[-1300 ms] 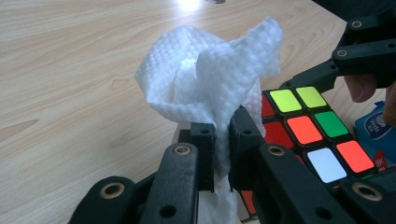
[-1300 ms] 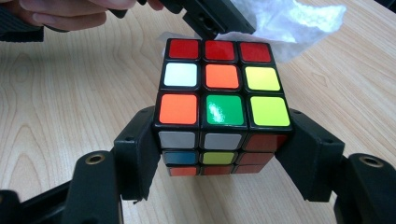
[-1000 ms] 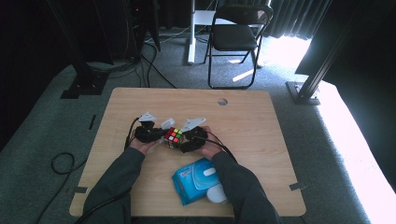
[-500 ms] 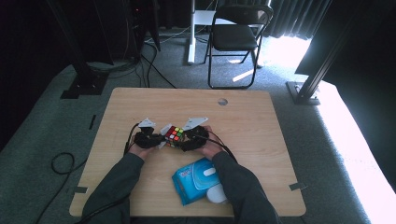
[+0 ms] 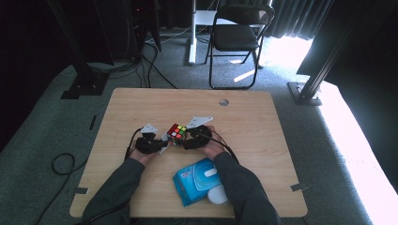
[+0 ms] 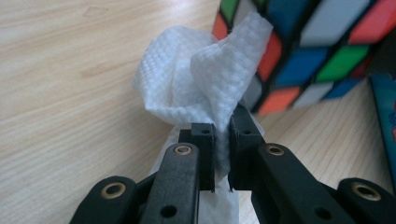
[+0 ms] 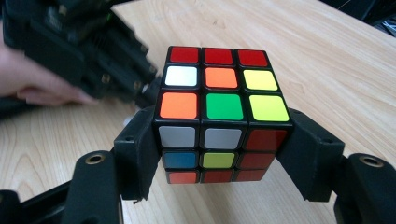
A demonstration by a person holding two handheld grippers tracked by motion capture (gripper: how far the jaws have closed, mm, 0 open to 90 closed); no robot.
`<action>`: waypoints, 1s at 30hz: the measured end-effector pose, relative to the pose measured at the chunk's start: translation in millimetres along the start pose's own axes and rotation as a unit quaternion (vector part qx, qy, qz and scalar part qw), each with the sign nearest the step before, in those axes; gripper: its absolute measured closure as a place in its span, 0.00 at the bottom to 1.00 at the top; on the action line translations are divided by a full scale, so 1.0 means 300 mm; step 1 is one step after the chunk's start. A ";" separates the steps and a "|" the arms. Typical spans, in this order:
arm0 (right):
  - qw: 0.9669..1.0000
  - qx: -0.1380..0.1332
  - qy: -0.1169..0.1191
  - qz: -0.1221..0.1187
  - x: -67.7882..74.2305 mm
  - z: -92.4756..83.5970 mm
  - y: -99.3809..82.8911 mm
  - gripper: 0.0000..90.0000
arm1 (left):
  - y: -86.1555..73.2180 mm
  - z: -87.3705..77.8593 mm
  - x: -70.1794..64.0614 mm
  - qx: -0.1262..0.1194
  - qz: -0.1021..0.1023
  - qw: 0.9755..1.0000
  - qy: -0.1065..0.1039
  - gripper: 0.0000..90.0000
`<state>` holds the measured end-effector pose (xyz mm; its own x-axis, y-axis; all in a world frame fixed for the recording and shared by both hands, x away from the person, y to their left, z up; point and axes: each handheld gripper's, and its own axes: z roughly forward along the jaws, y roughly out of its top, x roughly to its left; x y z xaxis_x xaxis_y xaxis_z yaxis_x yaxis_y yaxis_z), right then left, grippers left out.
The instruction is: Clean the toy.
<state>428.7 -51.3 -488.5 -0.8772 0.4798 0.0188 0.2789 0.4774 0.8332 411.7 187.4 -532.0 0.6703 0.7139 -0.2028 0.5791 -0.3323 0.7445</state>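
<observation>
A scrambled colour cube (image 5: 177, 132) hangs just above the wooden table (image 5: 244, 122), with my right gripper (image 5: 184, 138) shut on its two sides. In the right gripper view the cube (image 7: 217, 112) sits between the black jaws of the right gripper (image 7: 217, 156), red row on top. My left gripper (image 6: 223, 135) is shut on a crumpled white wipe (image 6: 201, 79), whose tip touches the cube's (image 6: 317, 51) lower left edge. From above, the left gripper (image 5: 162, 143) lies left of the cube with the wipe (image 5: 164, 139) at its tip.
A blue packet of wipes (image 5: 199, 180) lies near the table's front edge, under the right forearm, with a white object (image 5: 216, 194) beside it. A small round hole (image 5: 224, 101) is in the table's far side. A folding chair (image 5: 234, 37) stands beyond the table.
The left gripper with the wipe has sunk a little and come nearer the front edge, staying against the cube's left side. The right gripper and cube have kept still.
</observation>
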 end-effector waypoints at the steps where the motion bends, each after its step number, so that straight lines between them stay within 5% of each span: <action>1: 1.000 -0.005 0.000 0.007 -0.005 -0.004 0.000 0.38 | -0.002 0.003 -0.006 0.001 0.004 1.000 0.000 0.93; 24: 0.999 -0.024 -0.001 0.033 -0.025 -0.017 0.001 0.38 | 0.035 0.040 -0.161 -0.019 0.089 0.996 -0.006 0.93; 30: 0.999 -0.025 -0.004 0.036 -0.028 -0.018 0.002 0.38 | 0.042 0.054 -0.176 -0.017 0.097 0.995 -0.015 0.93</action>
<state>434.1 -58.9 -485.4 -0.8526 0.5170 0.0760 0.3211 0.4035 0.8568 391.1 135.5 -522.4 0.7813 0.6199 -0.0723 0.4227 -0.4405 0.7920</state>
